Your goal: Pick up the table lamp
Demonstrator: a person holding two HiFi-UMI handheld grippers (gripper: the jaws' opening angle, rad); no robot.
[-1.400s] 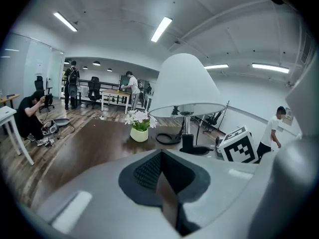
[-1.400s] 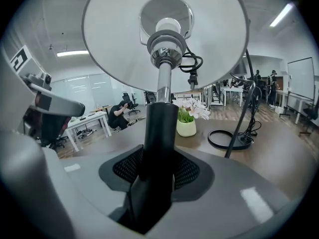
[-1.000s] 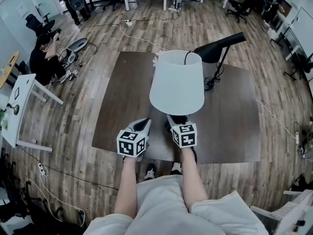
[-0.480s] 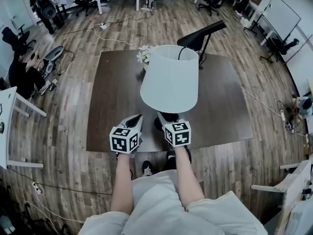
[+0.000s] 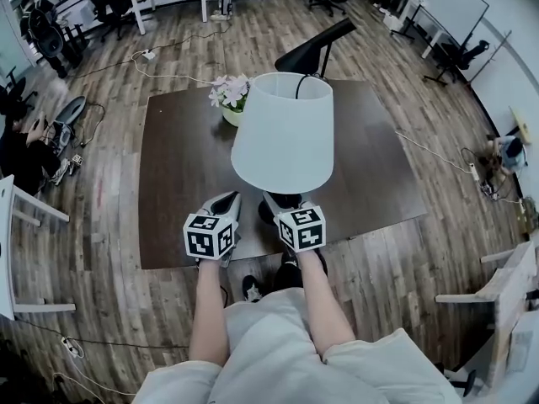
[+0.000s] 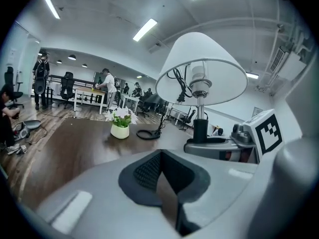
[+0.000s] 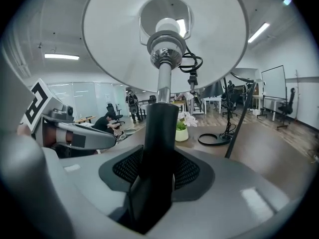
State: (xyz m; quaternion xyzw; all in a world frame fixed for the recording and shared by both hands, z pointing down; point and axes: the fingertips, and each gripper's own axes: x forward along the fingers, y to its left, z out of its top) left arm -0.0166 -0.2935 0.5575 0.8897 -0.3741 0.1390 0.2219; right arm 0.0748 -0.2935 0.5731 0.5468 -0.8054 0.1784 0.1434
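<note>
Black-stemmed table lamp (image 5: 282, 141) clenched in right hand-held gripper (image 7: 158, 169), left hand-held gripper (image 6: 160, 176) closed alongside

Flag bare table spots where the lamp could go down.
Free: left half of the table, from the flower pot forward to the near edge; also the right side, between the table lamp shade and the right edge. Crowded: back centre, with pot and black desk lamp; near centre, with left gripper and right gripper.
</note>
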